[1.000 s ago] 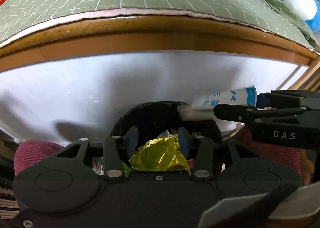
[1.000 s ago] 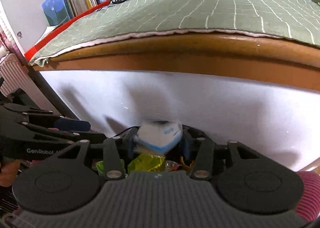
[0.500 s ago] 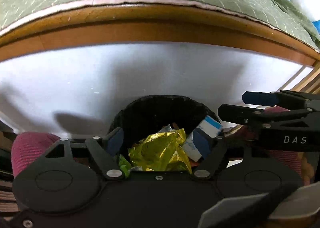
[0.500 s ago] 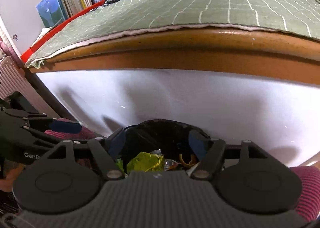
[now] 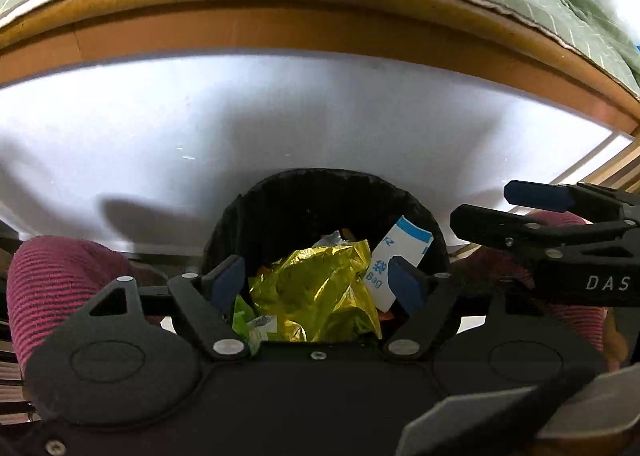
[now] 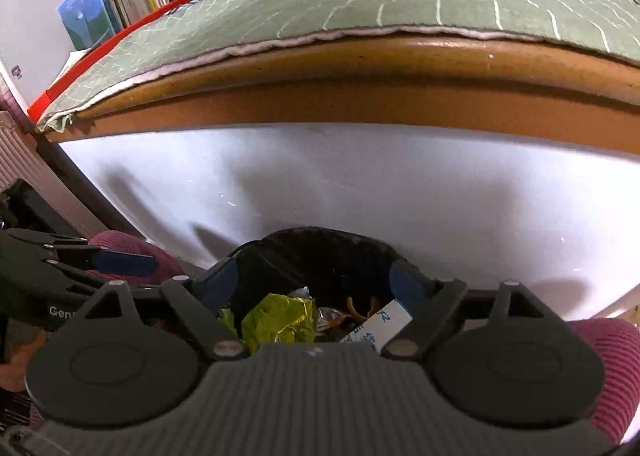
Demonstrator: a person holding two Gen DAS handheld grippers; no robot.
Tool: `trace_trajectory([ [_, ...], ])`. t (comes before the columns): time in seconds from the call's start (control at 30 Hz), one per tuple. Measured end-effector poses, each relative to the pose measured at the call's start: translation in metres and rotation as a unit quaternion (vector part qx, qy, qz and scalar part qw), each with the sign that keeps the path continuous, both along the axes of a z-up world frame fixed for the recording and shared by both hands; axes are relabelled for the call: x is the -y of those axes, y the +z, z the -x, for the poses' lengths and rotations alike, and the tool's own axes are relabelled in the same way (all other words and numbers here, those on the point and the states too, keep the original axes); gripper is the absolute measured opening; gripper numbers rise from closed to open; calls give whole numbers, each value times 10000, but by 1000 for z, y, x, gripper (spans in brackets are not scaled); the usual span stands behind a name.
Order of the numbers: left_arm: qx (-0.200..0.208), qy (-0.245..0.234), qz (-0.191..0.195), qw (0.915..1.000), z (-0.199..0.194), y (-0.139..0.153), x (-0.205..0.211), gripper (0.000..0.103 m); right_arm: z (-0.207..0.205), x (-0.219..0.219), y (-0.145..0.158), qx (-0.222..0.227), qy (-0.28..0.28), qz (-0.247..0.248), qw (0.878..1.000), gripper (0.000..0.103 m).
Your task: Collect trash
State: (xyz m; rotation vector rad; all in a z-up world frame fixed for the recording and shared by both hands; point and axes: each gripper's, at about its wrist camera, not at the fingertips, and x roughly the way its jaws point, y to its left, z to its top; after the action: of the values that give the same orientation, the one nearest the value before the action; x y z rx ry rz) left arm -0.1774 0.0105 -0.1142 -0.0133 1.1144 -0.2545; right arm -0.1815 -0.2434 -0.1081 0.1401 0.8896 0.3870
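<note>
A: What has changed at the bin?

B: Both tools have let go. The left gripper has widened and the gold wrapper it pinched a second ago lies loose on the heap below. The right gripper, jaws just spreading, holds nothing; its white-and-blue packet leans inside the bin

A: So both pieces are delivered?

B: It looks so; more trash comes next

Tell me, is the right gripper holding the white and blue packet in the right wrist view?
No, the right gripper is open with nothing between its fingers; the white and blue packet lies below in the black bin.
</note>
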Motion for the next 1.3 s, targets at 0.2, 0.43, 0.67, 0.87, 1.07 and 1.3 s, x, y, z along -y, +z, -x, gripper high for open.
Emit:
trace_trajectory([
  [0.2, -111, 85, 10, 9999, -2, -7, 0, 81, 0, 0, -2, -38, -6, -3, 10000, 94],
  [0.43, -231, 114, 23, 9997, 1, -18, 2, 82, 3, -2, -6, -93, 31, 45, 9999, 94],
  [0.67, -461, 157, 9, 9988, 5, -33, 3, 82, 8, 0, -14, -232, 14, 78, 9997, 94],
  [0.87, -593, 178, -42, 9981, 7, -42, 2, 82, 12, -1, -22, -353, 19, 63, 9994, 94],
  [1.07, -642, 188, -146, 9977, 8, -46, 3, 82, 13, -3, -24, -381, 56, 53, 9992, 94],
  [1.3, -672, 205, -126, 9974, 7, -46, 3, 82, 13, -3, -24, -390, 81, 48, 9992, 94],
])
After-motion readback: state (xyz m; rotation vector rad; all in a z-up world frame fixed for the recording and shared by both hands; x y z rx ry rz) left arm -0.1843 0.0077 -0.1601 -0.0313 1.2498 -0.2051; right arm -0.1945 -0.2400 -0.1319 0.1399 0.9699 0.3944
